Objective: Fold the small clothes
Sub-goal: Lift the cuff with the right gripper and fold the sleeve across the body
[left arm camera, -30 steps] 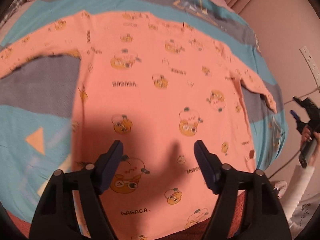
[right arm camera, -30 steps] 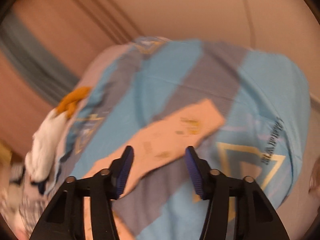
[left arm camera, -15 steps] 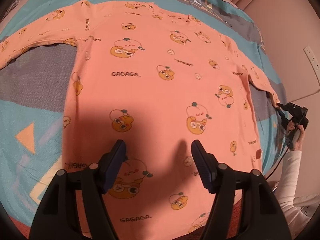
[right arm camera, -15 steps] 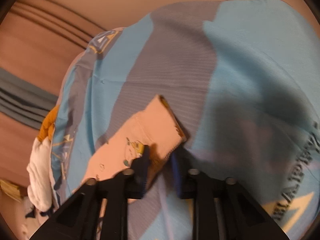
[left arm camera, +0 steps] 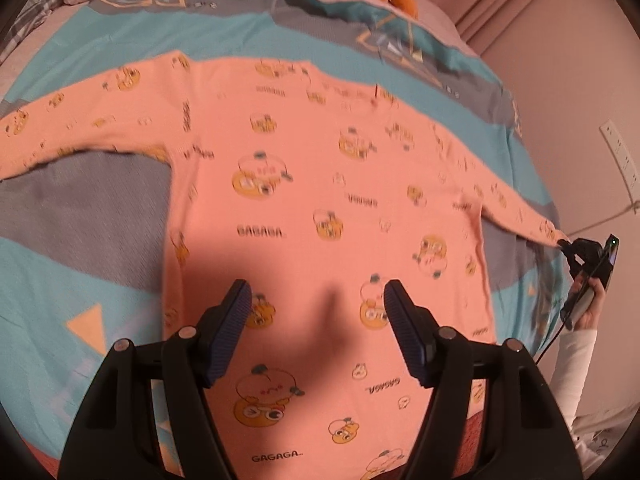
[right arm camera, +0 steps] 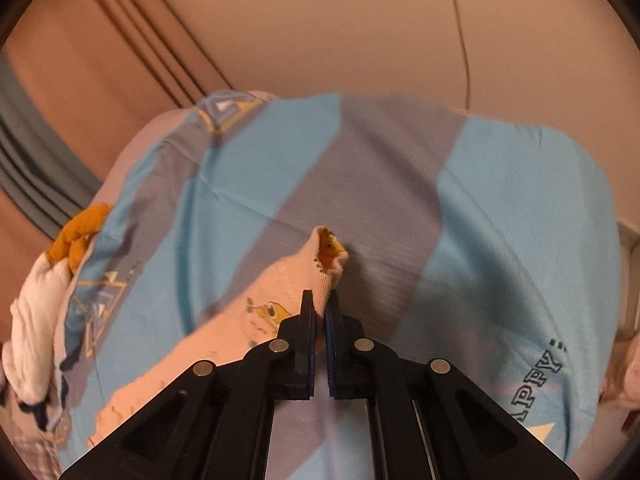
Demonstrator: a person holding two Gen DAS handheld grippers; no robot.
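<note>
left wrist view: the left gripper (left arm camera: 318, 308) hovers with its fingers (left arm camera: 228, 328) spread wide and empty above the lower half of a pink long-sleeved top (left arm camera: 320, 200), which lies flat on the bed (left arm camera: 80, 260). at the right edge the right gripper (left arm camera: 568, 249) holds the cuff of the sleeve (left arm camera: 520, 212).

right wrist view: the right gripper's (right arm camera: 320, 312) fingers (right arm camera: 306, 320) are pinched tight on the sleeve cuff (right arm camera: 326, 258), lifting it slightly off the blue and grey bedspread (right arm camera: 500, 208).
</note>
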